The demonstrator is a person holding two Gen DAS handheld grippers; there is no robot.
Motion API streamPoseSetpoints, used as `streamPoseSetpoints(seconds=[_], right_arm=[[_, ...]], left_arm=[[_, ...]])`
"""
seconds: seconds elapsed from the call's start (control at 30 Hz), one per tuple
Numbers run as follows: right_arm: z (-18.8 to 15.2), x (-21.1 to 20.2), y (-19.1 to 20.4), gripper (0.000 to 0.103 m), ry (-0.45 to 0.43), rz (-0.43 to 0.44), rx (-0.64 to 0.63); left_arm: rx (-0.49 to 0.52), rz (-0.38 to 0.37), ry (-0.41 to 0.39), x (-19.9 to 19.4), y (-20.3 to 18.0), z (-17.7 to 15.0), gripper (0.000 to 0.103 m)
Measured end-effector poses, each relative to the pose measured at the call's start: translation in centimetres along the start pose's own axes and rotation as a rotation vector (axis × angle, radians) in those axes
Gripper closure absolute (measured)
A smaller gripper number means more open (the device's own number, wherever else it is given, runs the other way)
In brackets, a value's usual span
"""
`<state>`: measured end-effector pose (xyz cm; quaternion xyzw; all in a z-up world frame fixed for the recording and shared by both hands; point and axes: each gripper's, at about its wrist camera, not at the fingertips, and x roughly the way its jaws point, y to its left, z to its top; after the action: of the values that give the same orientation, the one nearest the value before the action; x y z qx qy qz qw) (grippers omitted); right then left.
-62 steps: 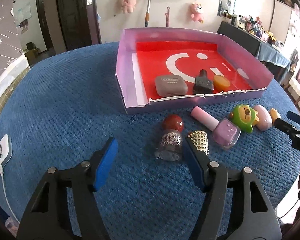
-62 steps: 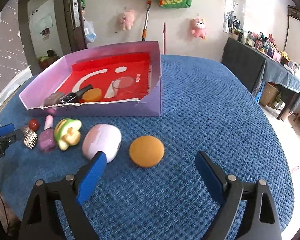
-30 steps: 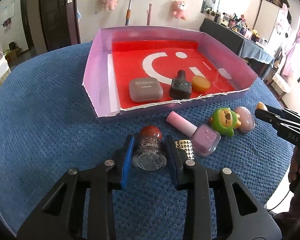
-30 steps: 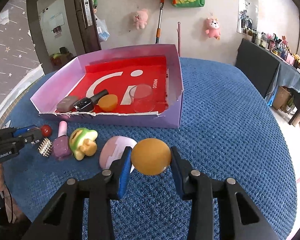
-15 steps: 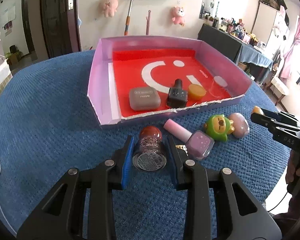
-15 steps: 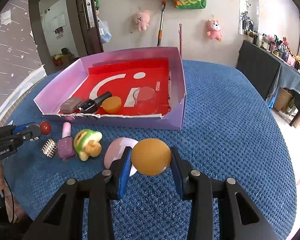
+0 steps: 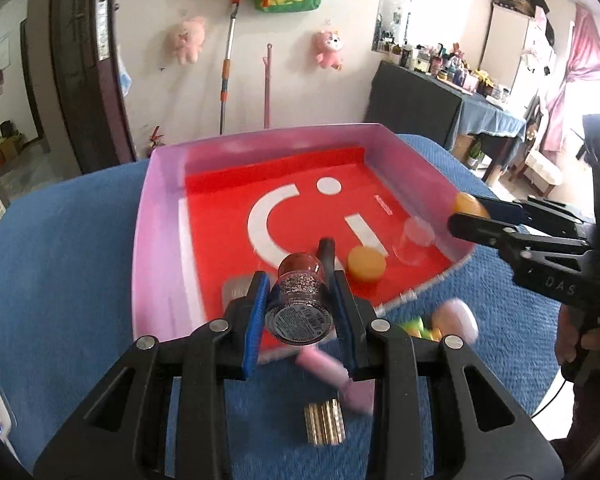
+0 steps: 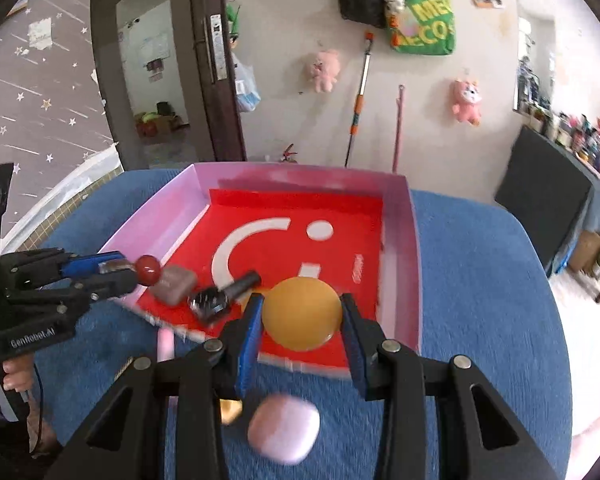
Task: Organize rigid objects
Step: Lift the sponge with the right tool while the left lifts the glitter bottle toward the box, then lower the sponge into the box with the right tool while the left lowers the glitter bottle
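Note:
My left gripper (image 7: 300, 312) is shut on a glitter nail polish bottle (image 7: 300, 300) with a red round cap, held above the near edge of the pink tray (image 7: 156, 240) with a red floor. It also shows in the right wrist view (image 8: 112, 272). My right gripper (image 8: 300, 328) is shut on an orange round disc (image 8: 300, 314), held over the tray's near right part (image 8: 414, 280). That gripper shows in the left wrist view (image 7: 472, 216) at the tray's right wall.
In the tray lie a grey case (image 8: 176, 282), a black polish bottle (image 8: 220, 294), an orange disc (image 7: 366, 264) and a clear cup (image 7: 414, 242). On the blue cloth lie a pink polish bottle (image 7: 332, 372), a gold cap (image 7: 325, 422), a pink case (image 8: 284, 432) and a green toy (image 7: 414, 328).
Both grippers have lifted their objects off the cloth and moved forward over the tray. The items on the cloth have dropped behind and below the fingers.

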<state>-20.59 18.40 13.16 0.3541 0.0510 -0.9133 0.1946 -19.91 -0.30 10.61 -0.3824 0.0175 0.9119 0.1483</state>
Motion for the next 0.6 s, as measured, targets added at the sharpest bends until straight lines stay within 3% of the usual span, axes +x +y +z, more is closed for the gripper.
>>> streamPoseSetpoints(seconds=[0.2,0.3,0.6], right_arm=[[3.1,5.8,0.9,0.063,0.096,0.033,-0.072],[3.5,8.6,0.9,0.063,0.169,0.068,-0.08],[3.3,12.6,0.2,0.063,0.296,0.043,-0.114]], left_arm=[[0.057,0.015,0.06,4.0,-0.3,2.5,0.074],[0.072,0.018,0.098,5.9,-0.2,3.0,0.074],[0.089,0.013,0.175,9.5,0.1,3.2,0.074]])
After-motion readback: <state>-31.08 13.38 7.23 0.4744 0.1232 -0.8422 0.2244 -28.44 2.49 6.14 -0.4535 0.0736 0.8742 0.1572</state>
